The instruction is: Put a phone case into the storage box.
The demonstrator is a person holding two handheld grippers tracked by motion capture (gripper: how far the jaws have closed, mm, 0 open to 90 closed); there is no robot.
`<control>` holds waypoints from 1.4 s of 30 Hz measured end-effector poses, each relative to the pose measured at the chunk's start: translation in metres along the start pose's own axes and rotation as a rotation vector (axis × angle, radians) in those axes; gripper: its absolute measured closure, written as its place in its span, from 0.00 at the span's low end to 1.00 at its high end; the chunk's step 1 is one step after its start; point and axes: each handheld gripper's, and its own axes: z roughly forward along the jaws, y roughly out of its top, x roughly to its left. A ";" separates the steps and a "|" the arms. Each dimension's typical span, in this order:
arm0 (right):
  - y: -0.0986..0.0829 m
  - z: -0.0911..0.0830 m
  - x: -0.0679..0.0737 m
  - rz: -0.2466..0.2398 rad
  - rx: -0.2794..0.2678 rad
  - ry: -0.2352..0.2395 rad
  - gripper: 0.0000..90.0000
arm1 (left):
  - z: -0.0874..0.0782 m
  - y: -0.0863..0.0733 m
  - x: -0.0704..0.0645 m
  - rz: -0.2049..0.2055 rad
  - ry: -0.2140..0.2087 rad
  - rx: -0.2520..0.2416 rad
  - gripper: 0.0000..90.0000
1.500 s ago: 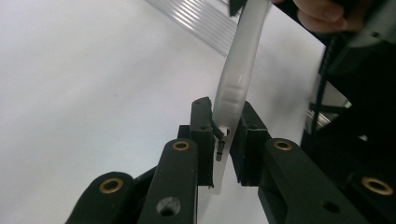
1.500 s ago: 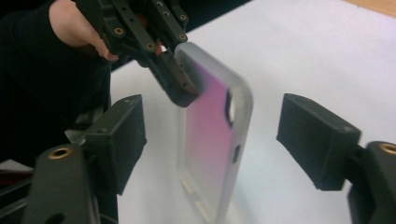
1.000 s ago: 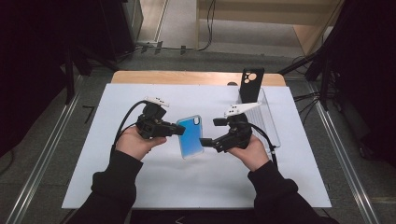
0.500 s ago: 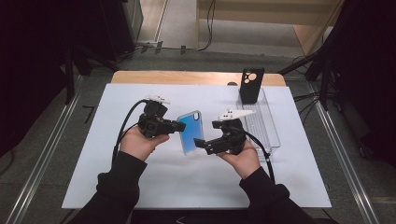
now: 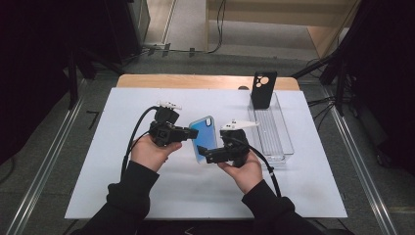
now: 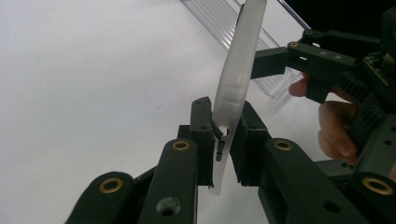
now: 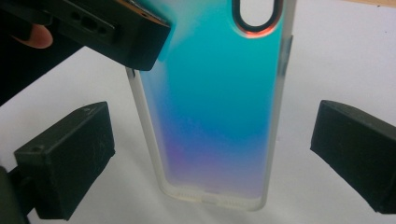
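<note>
A white bench (image 5: 122,196) carries a clear tray (image 5: 279,142). The left gripper (image 6: 223,140) clamps the blue case (image 5: 204,138) edge between its jaws. The right gripper (image 7: 210,154) jaws stand apart around the case.

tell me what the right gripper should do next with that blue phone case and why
Probably close the right gripper on the phone case. Its jaws stand open on either side of the case's lower end without touching it, while the left gripper is clamped on the case's edge and holds it off the white table. A second grip would steady it.
</note>
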 end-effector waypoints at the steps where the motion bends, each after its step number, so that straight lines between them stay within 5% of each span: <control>1: 0.000 0.001 0.000 0.004 0.000 -0.005 0.00 | 0.001 0.000 -0.001 0.002 0.000 0.004 0.90; 15: -0.002 0.012 0.003 0.002 0.013 -0.056 0.00 | 0.010 -0.001 -0.014 0.005 -0.021 0.010 0.90; 19: -0.003 0.011 0.002 0.001 0.002 -0.053 0.15 | 0.012 -0.002 -0.017 0.017 -0.016 0.009 0.89; 25: -0.003 0.009 0.003 -0.020 0.000 -0.049 0.18 | 0.009 -0.001 -0.016 0.007 -0.037 0.007 0.87; 33: -0.002 0.008 -0.004 -0.024 0.007 -0.060 0.18 | -0.008 0.003 -0.015 -0.007 -0.068 -0.029 0.69; 38: -0.002 0.007 -0.011 -0.006 0.009 -0.068 0.18 | -0.013 0.002 -0.014 -0.020 -0.089 0.013 0.55; 42: -0.001 0.004 -0.018 -0.005 0.009 -0.072 0.18 | -0.014 -0.002 -0.011 0.015 -0.091 0.021 0.48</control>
